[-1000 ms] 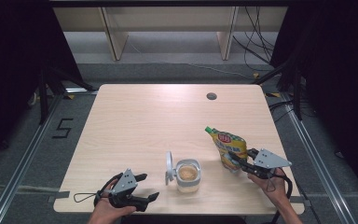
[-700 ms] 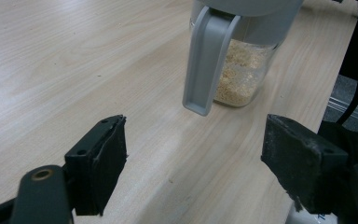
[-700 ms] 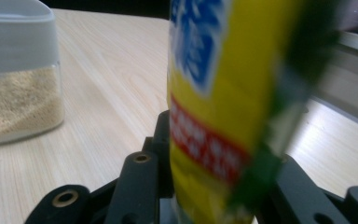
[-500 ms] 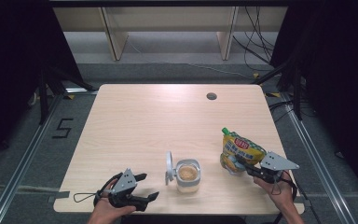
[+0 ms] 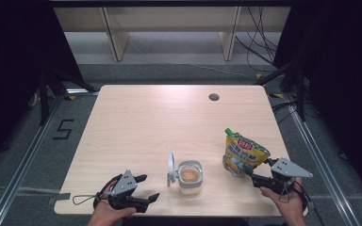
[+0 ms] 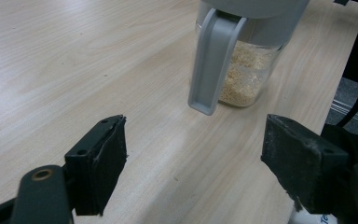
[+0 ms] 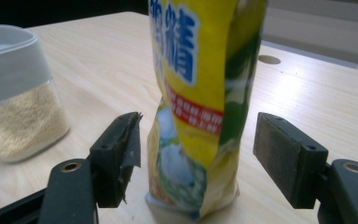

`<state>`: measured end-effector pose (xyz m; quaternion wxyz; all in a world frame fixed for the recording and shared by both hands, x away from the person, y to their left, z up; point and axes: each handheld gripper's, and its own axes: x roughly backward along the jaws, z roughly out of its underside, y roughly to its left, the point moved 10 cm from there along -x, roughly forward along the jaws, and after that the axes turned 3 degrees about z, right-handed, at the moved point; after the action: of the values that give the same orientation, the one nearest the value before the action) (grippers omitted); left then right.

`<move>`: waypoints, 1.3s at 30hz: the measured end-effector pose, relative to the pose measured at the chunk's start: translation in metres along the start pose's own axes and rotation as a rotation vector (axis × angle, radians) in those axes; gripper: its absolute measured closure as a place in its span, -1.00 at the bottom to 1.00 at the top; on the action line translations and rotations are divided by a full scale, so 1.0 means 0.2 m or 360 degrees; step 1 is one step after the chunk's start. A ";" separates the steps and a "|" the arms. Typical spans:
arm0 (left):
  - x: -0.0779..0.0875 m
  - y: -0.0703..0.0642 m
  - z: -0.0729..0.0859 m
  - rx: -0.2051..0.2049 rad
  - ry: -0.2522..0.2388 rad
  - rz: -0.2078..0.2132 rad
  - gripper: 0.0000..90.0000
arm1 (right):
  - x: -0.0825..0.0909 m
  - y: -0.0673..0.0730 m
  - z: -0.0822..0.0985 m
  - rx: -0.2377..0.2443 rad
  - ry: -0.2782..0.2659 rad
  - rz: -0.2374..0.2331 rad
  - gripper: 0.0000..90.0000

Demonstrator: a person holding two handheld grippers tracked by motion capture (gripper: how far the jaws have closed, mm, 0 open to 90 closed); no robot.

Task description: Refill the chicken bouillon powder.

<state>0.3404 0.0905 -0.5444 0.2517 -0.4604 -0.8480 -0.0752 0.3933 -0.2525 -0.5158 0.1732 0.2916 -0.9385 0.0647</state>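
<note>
A pale wooden table (image 5: pixel 160 122) with a small round cable hole (image 5: pixel 213 97) near its far edge stands on a grey floor (image 5: pixel 23 155), dark curtains at both sides and light shelving (image 5: pixel 169 28) behind. The yellow pouch (image 5: pixel 244 153) stands upright near the right front, just ahead of the right gripper (image 5: pixel 250 175), whose jaws have just been opening and flank it without pressing. The left gripper (image 5: pixel 147 188) rests wide open, empty, near the open jar (image 5: pixel 189 176) of granules.
</note>
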 end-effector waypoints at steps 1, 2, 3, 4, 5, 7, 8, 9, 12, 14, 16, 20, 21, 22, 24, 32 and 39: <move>0.00 0.01 0.00 -0.0022 0.0013 -0.0007 -0.52 | 0.01 -0.01 0.01 0.0014 0.0011 0.0014 -0.31; 0.00 0.00 0.00 -0.0012 0.0007 -0.0005 -0.52 | 0.01 -0.01 0.01 -0.0011 0.0028 0.0029 -0.33; 0.00 0.01 0.00 -0.0023 0.0017 -0.0004 -0.52 | 0.02 -0.01 0.02 -0.0008 0.0045 0.0023 -0.34; 0.00 0.00 0.01 -0.0023 0.0022 -0.0005 -0.52 | 0.03 0.00 0.02 -0.0028 0.0046 0.0032 -0.35; 0.00 0.00 0.00 -0.0026 0.0020 0.0008 -0.52 | 0.04 0.00 0.02 0.0011 0.0042 0.0026 -0.36; 0.00 0.01 0.00 -0.0029 0.0017 -0.0006 -0.52 | 0.06 0.02 0.04 -0.0043 0.0076 0.0041 -0.39; 0.00 0.01 0.00 -0.0028 0.0004 -0.0005 -0.52 | 0.07 0.03 0.05 -0.0038 0.0095 0.0034 -0.40; 0.00 0.01 0.00 -0.0030 0.0015 -0.0007 -0.52 | 0.08 0.04 0.06 -0.0048 0.0111 0.0048 -0.42; -0.01 0.01 0.00 -0.0016 0.0021 0.0000 -0.52 | 0.11 0.05 0.09 -0.0022 0.0147 0.0054 -0.46; -0.01 0.01 0.00 -0.0026 0.0016 0.0009 -0.52 | 0.14 0.07 0.10 -0.0068 0.0172 0.0054 -0.46; -0.01 0.01 0.00 -0.0026 0.0017 -0.0001 -0.52 | 0.15 0.08 0.11 -0.0043 0.0188 0.0042 -0.47; -0.01 0.01 0.01 -0.0064 0.0048 0.0005 -0.52 | 0.17 0.11 0.15 -0.0038 0.0248 0.0064 -0.50; -0.01 0.01 0.00 -0.0056 0.0040 0.0005 -0.52 | 0.19 0.13 0.16 -0.0080 0.0284 0.0064 -0.51; -0.02 0.00 0.00 0.0005 0.0020 0.0011 -0.52 | 0.18 0.13 0.16 -0.0061 0.0270 0.0056 -0.51; -0.01 0.00 0.00 0.0004 0.0021 -0.0006 -0.52 | 0.19 0.14 0.17 -0.0056 0.0279 0.0046 -0.51; -0.01 0.01 -0.01 -0.0007 0.0007 0.0000 -0.51 | 0.21 0.18 0.21 -0.0016 0.0340 0.0048 -0.52; -0.02 0.01 -0.02 -0.0002 0.0002 0.0006 -0.51 | 0.23 0.21 0.22 -0.0034 0.0354 0.0032 -0.51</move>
<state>0.3449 0.0863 -0.5442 0.2520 -0.4621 -0.8469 -0.0754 0.3210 -0.2521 -0.5410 0.2789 0.2712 -0.9170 0.0885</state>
